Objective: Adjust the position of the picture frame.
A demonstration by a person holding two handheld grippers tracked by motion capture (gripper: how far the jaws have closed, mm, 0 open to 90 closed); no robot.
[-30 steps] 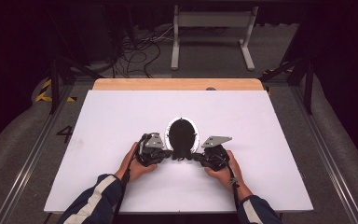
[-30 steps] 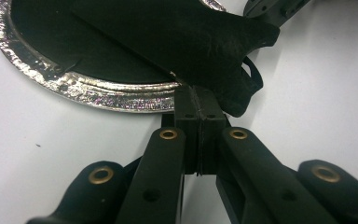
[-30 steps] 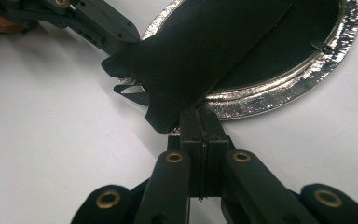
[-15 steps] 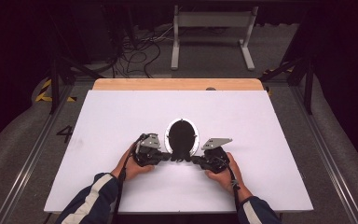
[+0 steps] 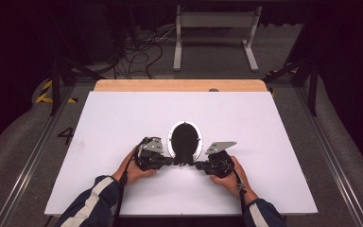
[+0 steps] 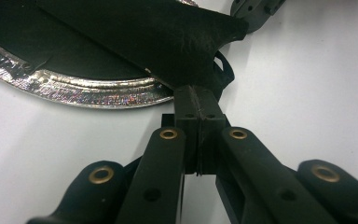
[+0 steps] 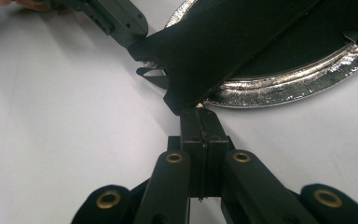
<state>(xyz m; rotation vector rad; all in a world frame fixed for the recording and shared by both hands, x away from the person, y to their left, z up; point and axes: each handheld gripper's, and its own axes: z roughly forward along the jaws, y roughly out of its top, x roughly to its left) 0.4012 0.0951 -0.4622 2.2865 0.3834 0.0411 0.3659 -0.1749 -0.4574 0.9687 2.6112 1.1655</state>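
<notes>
Near the table's front middle, on the white board (image 5: 123, 123), a black cloth (image 5: 185, 140) lies over a shiny silver oval plate (image 5: 171, 139), its near edge hanging off the plate's rim toward the person. Left gripper (image 5: 169, 161) comes in from the left and clamps the cloth's near-left corner; in the left gripper view the jaws are pressed flat together, with the cloth corner (image 6: 186, 51) pinched at their tips just off the plate rim (image 6: 74, 88). Right gripper (image 5: 197, 165) mirrors it from the right: jaws clenched together on the cloth's other near corner (image 7: 200, 70), tips just beside the plate rim (image 7: 279, 88). Cloth stretches between the two grippers, which are near each other but apart. Both of the person's hands rest low on the board. Wooden table edge (image 5: 179, 85) shows behind the board.
</notes>
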